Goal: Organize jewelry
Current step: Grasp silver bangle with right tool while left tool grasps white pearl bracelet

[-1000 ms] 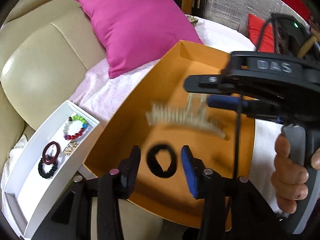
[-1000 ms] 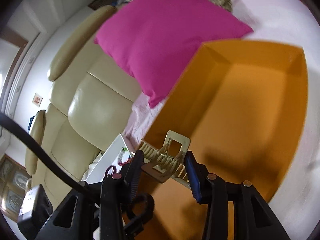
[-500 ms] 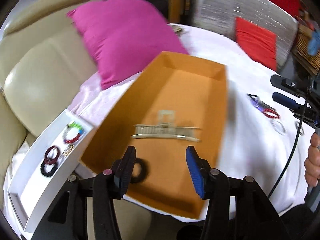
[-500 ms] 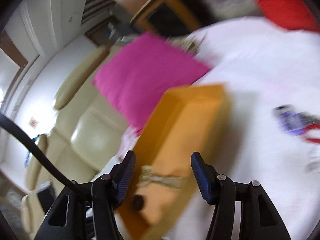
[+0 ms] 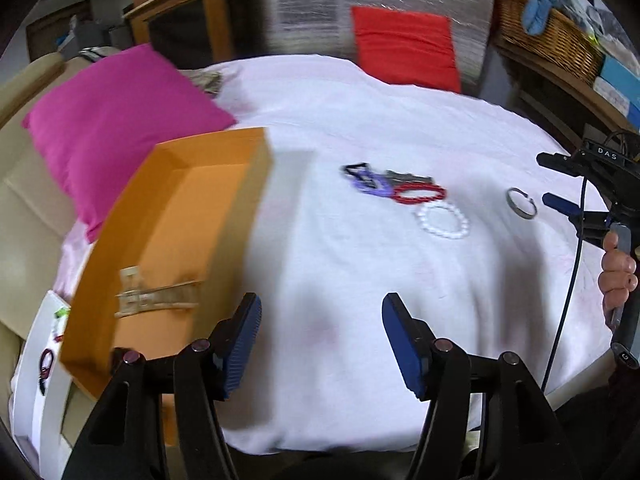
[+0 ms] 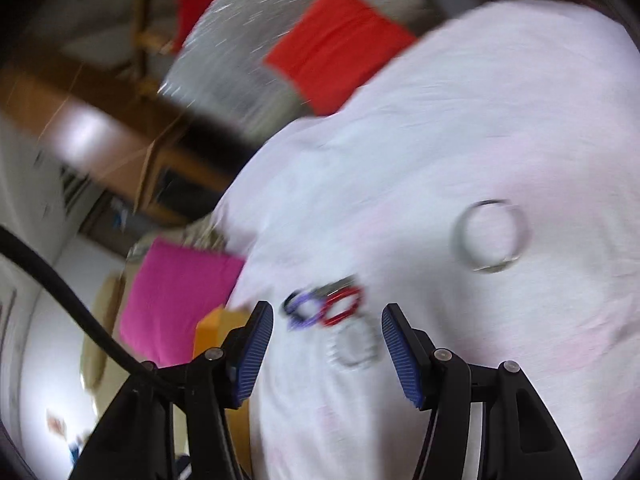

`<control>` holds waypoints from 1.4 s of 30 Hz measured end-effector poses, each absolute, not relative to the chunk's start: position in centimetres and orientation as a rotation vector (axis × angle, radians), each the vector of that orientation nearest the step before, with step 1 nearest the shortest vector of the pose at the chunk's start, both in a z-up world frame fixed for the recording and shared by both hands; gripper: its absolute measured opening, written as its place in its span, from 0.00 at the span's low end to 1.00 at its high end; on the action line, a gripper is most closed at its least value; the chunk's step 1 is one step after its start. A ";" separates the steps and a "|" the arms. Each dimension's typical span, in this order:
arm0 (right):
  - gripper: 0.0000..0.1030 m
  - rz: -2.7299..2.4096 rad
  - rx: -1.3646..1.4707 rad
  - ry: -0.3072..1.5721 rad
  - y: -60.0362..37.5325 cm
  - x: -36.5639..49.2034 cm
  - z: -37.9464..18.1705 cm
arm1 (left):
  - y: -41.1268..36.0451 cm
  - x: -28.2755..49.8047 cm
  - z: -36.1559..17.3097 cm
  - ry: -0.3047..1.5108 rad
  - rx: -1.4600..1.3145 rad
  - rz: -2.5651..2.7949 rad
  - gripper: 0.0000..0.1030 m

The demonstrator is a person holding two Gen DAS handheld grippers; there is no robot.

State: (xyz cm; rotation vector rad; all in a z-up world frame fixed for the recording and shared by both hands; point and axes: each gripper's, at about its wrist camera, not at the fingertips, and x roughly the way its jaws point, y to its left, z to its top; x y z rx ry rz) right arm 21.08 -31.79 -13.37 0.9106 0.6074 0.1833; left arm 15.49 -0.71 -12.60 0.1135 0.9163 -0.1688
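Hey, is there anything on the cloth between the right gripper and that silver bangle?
Nothing visible. The right gripper has empty jaws, and only bare white cloth lies between it and the silver bangle. The red bracelet and white bead bracelet sit off to the side.

Two boxes sit left of the tool: one orange box (image 5: 176, 216) and one white box (image 5: 34, 380). One hair clip (image 5: 156, 296) lies in the orange box. Ahead of the tool lie three bracelets: one red (image 5: 420, 193), one white (image 5: 442, 221), one purple (image 5: 370, 184). One silver ring (image 5: 521, 203) lies farther right. Two cushions show: one pink (image 5: 116, 120), one red (image 5: 404, 46).
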 end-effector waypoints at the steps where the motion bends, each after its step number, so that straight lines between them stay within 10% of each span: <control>1: 0.59 0.167 0.923 0.615 -32.5 21.2 -13.6 | -1.3 15.6 -12.7 0.921 0.114 -0.177 0.62; 25: 0.58 -0.095 0.802 0.740 -36.9 24.4 -16.6 | -12.9 25.9 -20.4 1.048 0.072 -0.386 0.70; 36: 0.75 -0.234 0.500 0.779 -33.0 27.0 -17.2 | -12.4 25.3 -21.0 0.957 0.086 -0.445 0.73; 42: 0.61 -0.307 0.328 0.783 -31.5 27.3 -17.4 | -12.8 24.9 -21.3 0.923 0.143 -0.453 0.34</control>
